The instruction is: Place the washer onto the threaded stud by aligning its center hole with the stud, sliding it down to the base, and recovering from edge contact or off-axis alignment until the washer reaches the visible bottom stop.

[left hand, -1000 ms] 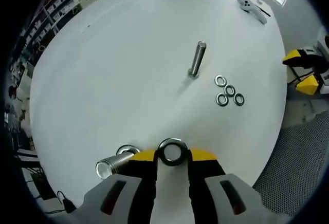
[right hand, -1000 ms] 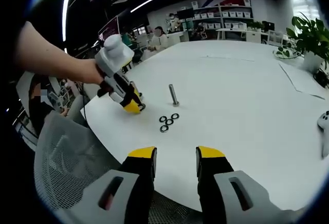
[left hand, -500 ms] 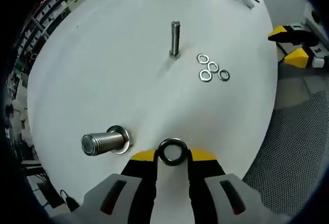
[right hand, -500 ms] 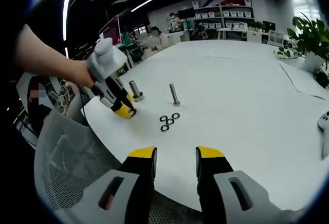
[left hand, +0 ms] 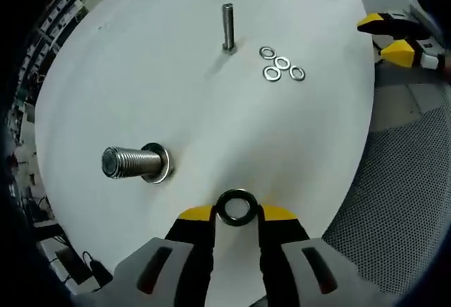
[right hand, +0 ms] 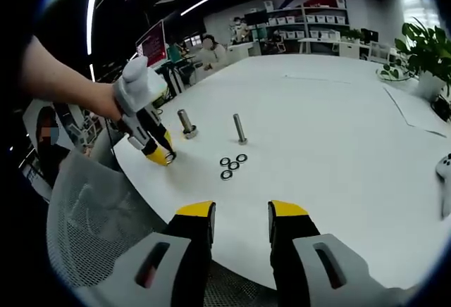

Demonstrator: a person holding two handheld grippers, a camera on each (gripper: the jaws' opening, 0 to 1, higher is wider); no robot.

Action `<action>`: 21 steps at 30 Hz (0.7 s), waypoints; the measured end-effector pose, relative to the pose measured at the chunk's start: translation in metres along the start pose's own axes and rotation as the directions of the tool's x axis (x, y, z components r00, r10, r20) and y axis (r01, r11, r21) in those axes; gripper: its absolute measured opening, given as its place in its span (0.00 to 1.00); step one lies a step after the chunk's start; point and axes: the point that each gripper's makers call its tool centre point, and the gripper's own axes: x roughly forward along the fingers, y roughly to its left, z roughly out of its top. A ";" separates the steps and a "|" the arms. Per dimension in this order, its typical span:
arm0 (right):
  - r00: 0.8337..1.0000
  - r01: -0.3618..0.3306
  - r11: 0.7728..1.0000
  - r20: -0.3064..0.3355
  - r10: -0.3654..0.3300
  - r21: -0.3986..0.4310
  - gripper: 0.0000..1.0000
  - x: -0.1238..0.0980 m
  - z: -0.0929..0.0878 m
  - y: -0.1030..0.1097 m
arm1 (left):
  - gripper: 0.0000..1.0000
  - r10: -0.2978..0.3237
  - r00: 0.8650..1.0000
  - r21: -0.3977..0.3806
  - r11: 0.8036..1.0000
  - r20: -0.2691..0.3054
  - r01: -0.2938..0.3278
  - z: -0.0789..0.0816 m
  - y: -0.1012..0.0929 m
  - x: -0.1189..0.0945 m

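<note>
A dark steel washer is pinched between the yellow tips of my left gripper, which is shut on it just above the white table's near edge. The thick threaded stud stands on its flat base up and to the left of the washer, well apart from it. In the right gripper view a hand holds the left gripper at the table's left edge, just short of that stud. My right gripper hangs open over the table's front edge, with nothing between its tips.
A slimmer plain stud stands farther in, with several loose washers beside it. The round white table stretches beyond. A grey mesh chair sits below its edge. A potted plant stands far right.
My left gripper has drawn back from the thick stud towards the table's edge, with the washer still in it. The right gripper has not moved.
</note>
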 end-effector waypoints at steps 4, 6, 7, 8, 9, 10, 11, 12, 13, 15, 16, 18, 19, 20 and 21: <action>1.000 0.001 1.000 -0.001 -0.001 -0.001 0.33 0.000 0.000 0.000 | 0.23 -0.004 1.000 -0.002 1.000 0.007 0.004 0.000 -0.001 0.000; 1.000 0.001 1.000 -0.001 -0.001 -0.001 0.33 0.000 0.000 -0.001 | 0.24 -0.002 1.000 -0.003 1.000 0.007 0.002 0.000 -0.001 0.000; 1.000 0.002 1.000 0.000 -0.002 -0.001 0.33 0.000 0.000 -0.001 | 0.24 0.002 1.000 -0.003 1.000 0.006 -0.002 0.001 -0.001 0.000; 1.000 0.002 1.000 0.000 -0.002 -0.001 0.33 0.000 0.000 -0.001 | 0.24 0.004 1.000 -0.001 1.000 0.006 -0.004 0.001 -0.002 0.001; 1.000 0.003 1.000 0.000 -0.003 -0.001 0.33 0.000 0.000 -0.001 | 0.24 0.013 1.000 0.014 1.000 0.003 -0.013 0.001 -0.003 0.001; 1.000 0.003 1.000 0.000 -0.003 -0.001 0.33 0.000 0.000 -0.001 | 0.24 0.013 1.000 0.025 1.000 -0.001 -0.013 0.001 -0.003 0.001; 1.000 0.004 1.000 -0.001 -0.004 -0.001 0.33 0.000 0.000 -0.001 | 0.24 0.011 1.000 0.019 1.000 0.000 -0.011 0.001 -0.002 0.001; 1.000 0.004 1.000 0.000 -0.004 -0.001 0.33 0.000 0.000 -0.001 | 0.24 0.008 1.000 0.016 1.000 0.001 -0.008 0.001 -0.002 0.000; 1.000 0.004 1.000 0.000 -0.004 -0.001 0.33 0.000 0.000 -0.001 | 0.24 0.005 1.000 0.014 1.000 0.002 -0.005 0.001 -0.001 0.000; 1.000 0.005 1.000 -0.001 -0.005 -0.001 0.33 0.000 0.000 -0.001 | 0.24 0.005 1.000 0.017 1.000 -0.001 -0.005 0.001 -0.002 0.001; 1.000 0.006 1.000 -0.002 -0.006 -0.001 0.33 0.000 0.000 -0.002 | 0.24 0.005 1.000 0.017 1.000 -0.002 -0.005 0.001 -0.002 0.001; 1.000 0.006 1.000 -0.003 -0.006 -0.002 0.32 0.000 -0.001 -0.002 | 0.21 0.010 1.000 0.012 1.000 -0.011 -0.010 -0.001 0.000 0.001; 1.000 0.006 1.000 -0.004 -0.006 -0.002 0.32 0.000 -0.001 -0.002 | 0.21 0.010 1.000 0.005 1.000 -0.012 -0.009 0.000 0.001 0.002; 1.000 0.006 1.000 -0.005 -0.006 -0.003 0.32 0.000 -0.001 -0.002 | 0.21 0.010 1.000 0.007 1.000 -0.014 -0.010 0.000 0.001 0.001; 1.000 0.007 1.000 -0.007 -0.007 -0.004 0.32 0.000 -0.001 -0.002 | 0.20 0.010 1.000 0.006 1.000 -0.016 -0.010 0.000 0.001 0.001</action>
